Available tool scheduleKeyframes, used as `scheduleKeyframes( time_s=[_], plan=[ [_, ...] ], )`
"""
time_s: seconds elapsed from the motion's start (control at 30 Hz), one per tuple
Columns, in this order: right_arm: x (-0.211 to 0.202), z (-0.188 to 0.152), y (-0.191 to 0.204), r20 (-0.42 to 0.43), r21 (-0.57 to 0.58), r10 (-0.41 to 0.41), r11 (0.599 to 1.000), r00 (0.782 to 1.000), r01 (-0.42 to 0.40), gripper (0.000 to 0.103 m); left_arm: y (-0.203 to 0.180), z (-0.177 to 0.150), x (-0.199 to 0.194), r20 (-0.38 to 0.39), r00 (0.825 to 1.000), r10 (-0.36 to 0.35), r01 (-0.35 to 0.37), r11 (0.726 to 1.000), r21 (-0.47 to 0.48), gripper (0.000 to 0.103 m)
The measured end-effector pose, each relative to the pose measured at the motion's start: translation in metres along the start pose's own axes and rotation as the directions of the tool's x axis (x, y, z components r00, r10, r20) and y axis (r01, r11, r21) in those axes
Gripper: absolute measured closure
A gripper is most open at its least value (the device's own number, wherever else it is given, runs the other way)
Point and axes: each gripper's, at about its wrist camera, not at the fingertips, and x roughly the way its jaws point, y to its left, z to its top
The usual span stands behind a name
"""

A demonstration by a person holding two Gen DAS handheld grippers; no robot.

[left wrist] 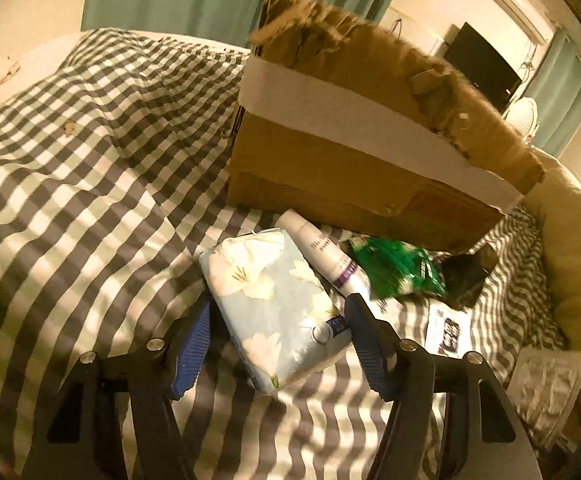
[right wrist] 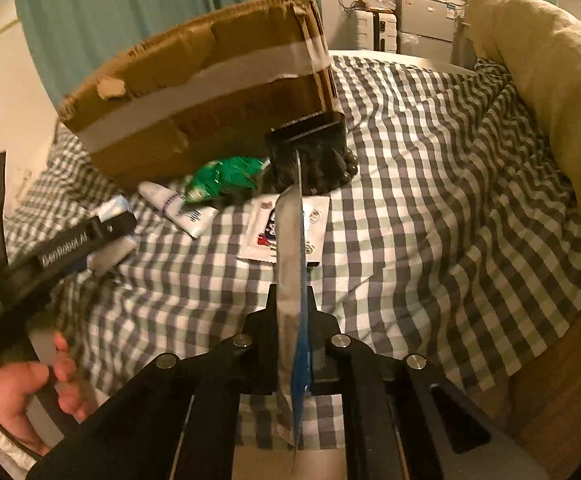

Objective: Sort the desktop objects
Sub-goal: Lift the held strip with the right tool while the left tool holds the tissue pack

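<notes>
A pale blue floral tissue pack (left wrist: pixel 278 312) lies on the checked bedspread between the fingers of my left gripper (left wrist: pixel 280 340), which is open around it. Beyond it lie a white tube (left wrist: pixel 324 256) and a green packet (left wrist: pixel 398 268), in front of a torn cardboard box (left wrist: pixel 354 152). My right gripper (right wrist: pixel 292 292) is shut on a thin flat silver-and-blue packet (right wrist: pixel 290 272), held edge-on above the bed. In the right wrist view the box (right wrist: pixel 206 92), green packet (right wrist: pixel 226 178), tube (right wrist: pixel 178 210) and my left gripper (right wrist: pixel 62 256) show at left.
A white printed card (right wrist: pixel 290 228) and a black box with dark beads (right wrist: pixel 310 156) lie near the cardboard box. A clear plastic bag (left wrist: pixel 546 392) lies at the right bed edge. A beige pillow (right wrist: pixel 550 92) lines the right side.
</notes>
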Motion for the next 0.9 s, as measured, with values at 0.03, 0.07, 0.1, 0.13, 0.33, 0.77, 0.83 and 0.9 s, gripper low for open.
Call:
scheduleKeyframes(
  time_s=[0.03, 0.07, 0.1, 0.13, 0.33, 0.77, 0.83, 0.9],
  plan=[
    [-0.002, 0.000, 0.000, 0.004, -0.001, 0.016, 1.000, 1.000, -0.016, 0.095, -0.001, -0.004, -0.006, 0.001, 1.000, -0.005, 0.005, 1.000, 0.007, 0.036],
    [-0.004, 0.001, -0.001, 0.011, 0.000, 0.024, 1.000, 1.000, -0.024, 0.095, -0.002, -0.004, -0.010, 0.004, 1.000, -0.008, 0.008, 1.000, 0.008, 0.036],
    [-0.005, 0.002, -0.001, 0.011, -0.002, 0.027, 1.000, 1.000, -0.027, 0.095, -0.002, -0.007, -0.016, 0.007, 1.000, -0.011, 0.011, 1.000, 0.012, 0.036],
    [-0.006, 0.002, 0.000, 0.010, -0.003, 0.041, 0.999, 0.999, -0.041, 0.095, -0.004, -0.009, -0.019, 0.009, 1.000, -0.016, 0.016, 1.000, 0.014, 0.036],
    [-0.022, 0.001, 0.000, 0.047, -0.004, 0.084, 0.996, 0.995, -0.084, 0.095, -0.015, -0.014, -0.046, 0.044, 0.998, -0.037, 0.033, 0.996, 0.088, 0.036],
    [-0.061, 0.020, 0.004, 0.127, -0.014, 0.178, 0.984, 0.976, -0.178, 0.095, -0.045, -0.002, -0.101, 0.150, 0.985, -0.084, 0.059, 0.985, 0.163, 0.036],
    [-0.066, 0.031, 0.009, 0.142, -0.034, 0.194, 0.981, 0.971, -0.191, 0.095, -0.050, 0.009, -0.108, 0.166, 0.981, -0.104, 0.075, 0.983, 0.170, 0.036],
    [-0.072, 0.051, 0.013, 0.173, -0.060, 0.205, 0.978, 0.963, -0.198, 0.095, -0.055, 0.021, -0.111, 0.178, 0.979, -0.103, 0.071, 0.981, 0.179, 0.036]
  ],
)
